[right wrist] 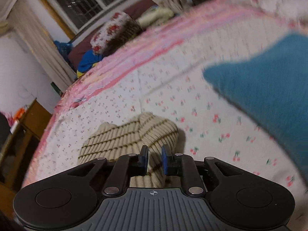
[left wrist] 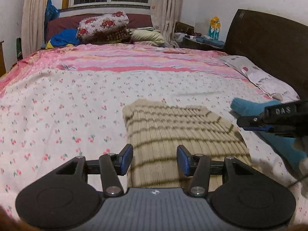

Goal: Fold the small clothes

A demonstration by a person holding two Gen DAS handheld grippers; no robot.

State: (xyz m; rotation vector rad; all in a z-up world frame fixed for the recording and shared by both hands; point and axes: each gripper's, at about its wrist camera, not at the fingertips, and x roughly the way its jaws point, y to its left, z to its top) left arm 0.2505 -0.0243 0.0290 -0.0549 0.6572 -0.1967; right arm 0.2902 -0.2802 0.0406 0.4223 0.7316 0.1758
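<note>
A beige knit garment with brown stripes (left wrist: 179,132) lies on the flowered bedsheet (left wrist: 57,115). My left gripper (left wrist: 155,158) hovers over its near end, jaws open, and the pads touch no cloth. In the right wrist view the same garment (right wrist: 115,136) is bunched into a raised fold, and my right gripper (right wrist: 155,159) is shut on that fold. The right gripper (left wrist: 244,123) also shows at the garment's right edge in the left wrist view. A teal knit piece (left wrist: 248,106) lies just beyond it, and appears large and blurred (right wrist: 269,88) on the right.
A pink striped blanket (left wrist: 134,59) covers the far half of the bed. Flowered bedding and pillows (left wrist: 104,27) are piled by the window. A dark headboard (left wrist: 269,48) and a grey dotted pillow (left wrist: 259,77) stand at right. Wooden furniture (right wrist: 25,127) is beside the bed.
</note>
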